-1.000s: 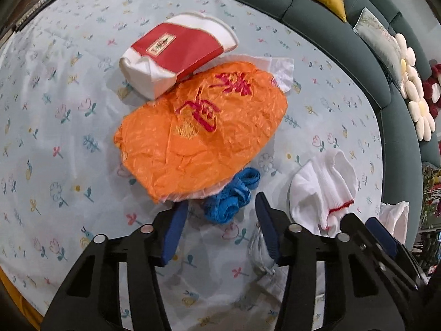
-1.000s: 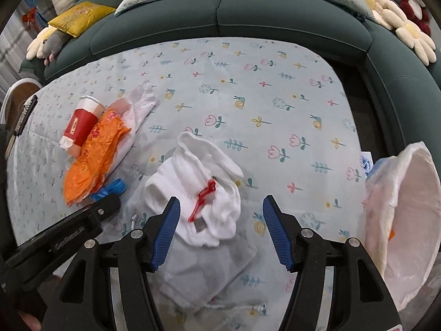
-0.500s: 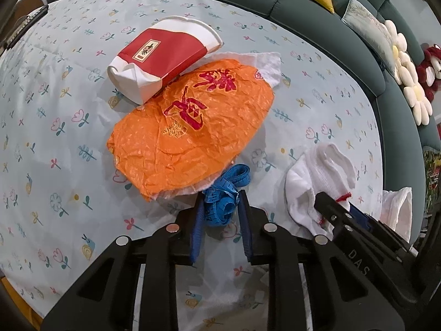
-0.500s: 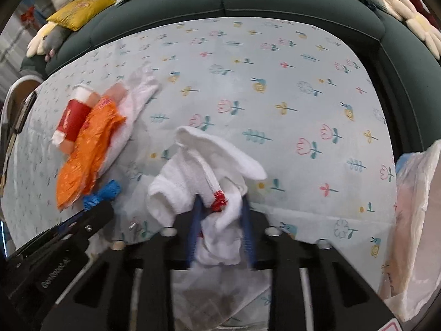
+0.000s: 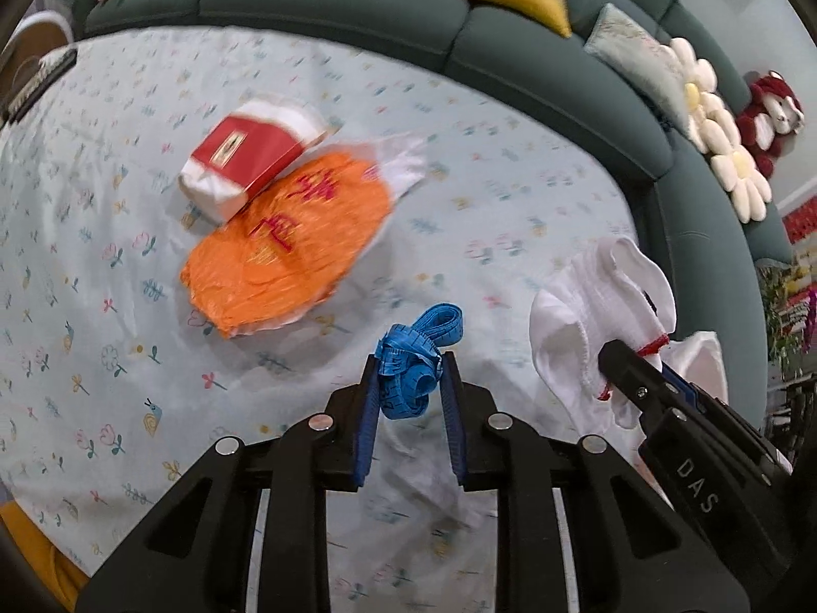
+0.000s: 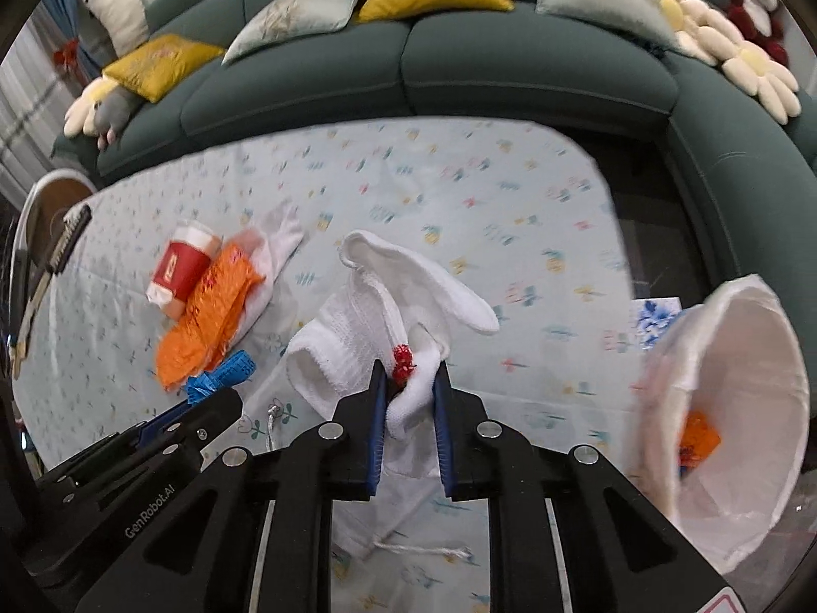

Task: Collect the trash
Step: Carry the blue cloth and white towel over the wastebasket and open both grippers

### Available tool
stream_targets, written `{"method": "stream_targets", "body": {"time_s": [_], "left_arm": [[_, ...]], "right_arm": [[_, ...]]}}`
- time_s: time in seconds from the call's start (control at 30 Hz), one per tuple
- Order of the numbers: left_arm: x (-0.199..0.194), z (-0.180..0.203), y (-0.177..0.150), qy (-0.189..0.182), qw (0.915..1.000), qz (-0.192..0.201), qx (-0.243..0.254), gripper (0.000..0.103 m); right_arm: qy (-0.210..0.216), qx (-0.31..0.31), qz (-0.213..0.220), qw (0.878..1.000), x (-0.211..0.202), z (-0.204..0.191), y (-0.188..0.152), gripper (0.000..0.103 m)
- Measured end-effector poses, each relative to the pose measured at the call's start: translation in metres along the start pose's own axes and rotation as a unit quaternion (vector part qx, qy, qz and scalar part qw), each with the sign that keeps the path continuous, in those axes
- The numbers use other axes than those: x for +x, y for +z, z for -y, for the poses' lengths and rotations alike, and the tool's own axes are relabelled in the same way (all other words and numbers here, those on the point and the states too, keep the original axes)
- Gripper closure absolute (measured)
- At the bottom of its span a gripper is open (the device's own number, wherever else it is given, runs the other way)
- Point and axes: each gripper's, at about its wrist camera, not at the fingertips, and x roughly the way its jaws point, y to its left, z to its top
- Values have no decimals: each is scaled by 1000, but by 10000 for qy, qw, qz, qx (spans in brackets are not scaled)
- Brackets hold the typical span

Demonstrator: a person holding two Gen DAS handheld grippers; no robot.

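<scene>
My left gripper [image 5: 408, 383] is shut on a bundled blue tape measure [image 5: 416, 357] and holds it above the flowered tablecloth [image 5: 102, 306]. My right gripper [image 6: 407, 383] is shut on white knit gloves with red trim [image 6: 378, 316], lifted off the table; they also show in the left wrist view [image 5: 587, 316]. An orange plastic bag [image 5: 291, 250] and a red and white paper cup [image 5: 250, 153] lie together on the cloth, farther left. An open white trash bag [image 6: 735, 408] with an orange scrap inside hangs at the right.
A dark green sofa [image 6: 408, 76] with yellow and grey cushions curves around the table's far side. Flower-shaped pillows [image 5: 725, 143] lie on it at the right. A thin white drawstring pouch [image 6: 408, 526] lies on the cloth under my right gripper.
Both grippers went from open to shut, the left on the blue tape measure, the right on the white gloves. Both then rose and drew back, lifting their loads off the cloth.
</scene>
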Motion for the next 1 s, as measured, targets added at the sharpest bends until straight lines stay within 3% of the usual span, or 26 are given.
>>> {"method": "stream_targets", "body": {"time_s": [0.5, 1.0], "left_arm": [[-48, 103, -36, -284, 9942, 310, 992, 81], [-43, 223, -96, -562, 9742, 125, 2182, 81]], "right_arm": [[-337, 646, 615, 9954, -87, 96, -31, 87], [-779, 1565, 820, 9812, -129, 216, -90, 87]]}}
